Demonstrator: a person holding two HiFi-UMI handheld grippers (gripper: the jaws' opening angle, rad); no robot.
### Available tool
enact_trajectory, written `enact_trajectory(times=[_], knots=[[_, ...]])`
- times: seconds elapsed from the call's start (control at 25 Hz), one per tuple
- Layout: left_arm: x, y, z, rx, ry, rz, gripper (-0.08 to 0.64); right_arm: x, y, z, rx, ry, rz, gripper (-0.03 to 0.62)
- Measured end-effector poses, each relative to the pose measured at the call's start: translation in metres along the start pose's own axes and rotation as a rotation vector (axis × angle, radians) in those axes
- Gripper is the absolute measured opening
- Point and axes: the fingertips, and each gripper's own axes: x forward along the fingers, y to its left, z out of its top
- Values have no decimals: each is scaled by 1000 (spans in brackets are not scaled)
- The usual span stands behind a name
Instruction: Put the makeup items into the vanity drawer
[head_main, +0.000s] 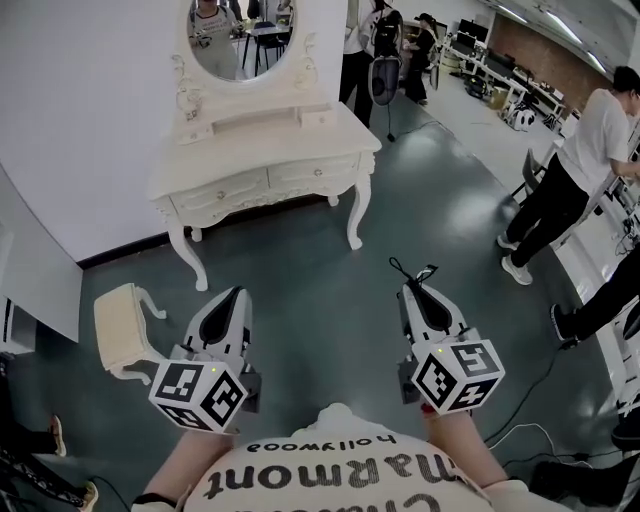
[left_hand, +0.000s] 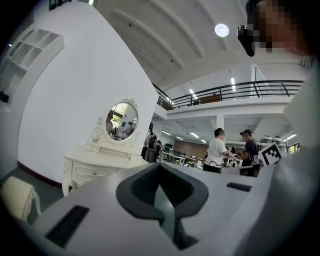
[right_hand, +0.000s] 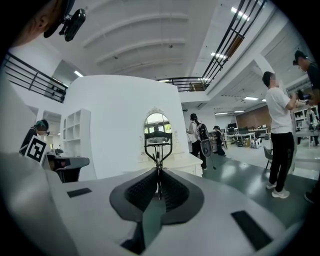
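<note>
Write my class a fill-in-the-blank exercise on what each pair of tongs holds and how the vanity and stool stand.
1. The right tongs are shut on an eyelash ____.
2. The left tongs are shut and hold ____.
3. On the vanity, the two front drawers are both ____.
4. The stool stands nearer the ____ tongs.

Missing words: curler; nothing; closed; left.

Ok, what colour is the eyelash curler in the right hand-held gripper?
Black. The eyelash curler shows best in the right gripper view.
</note>
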Motion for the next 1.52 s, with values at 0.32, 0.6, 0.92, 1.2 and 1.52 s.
enact_trajectory(times=[0.32, 0.6, 0.92, 1.2, 1.52], knots=[[19, 14, -5, 5, -2, -10, 9, 38, 0, -2, 8, 3, 35, 38], [78, 31, 6, 3, -26, -9, 8, 105, -30, 10, 37, -4, 79, 38], [157, 41, 24, 9, -43, 21, 9, 171, -73, 43, 33, -37, 132, 38], [206, 35, 27, 28, -75, 34, 9, 207, -109, 55, 14, -58, 167, 38], [237, 32, 26, 52, -63, 50, 9, 227, -131, 55, 10, -58, 183, 38]])
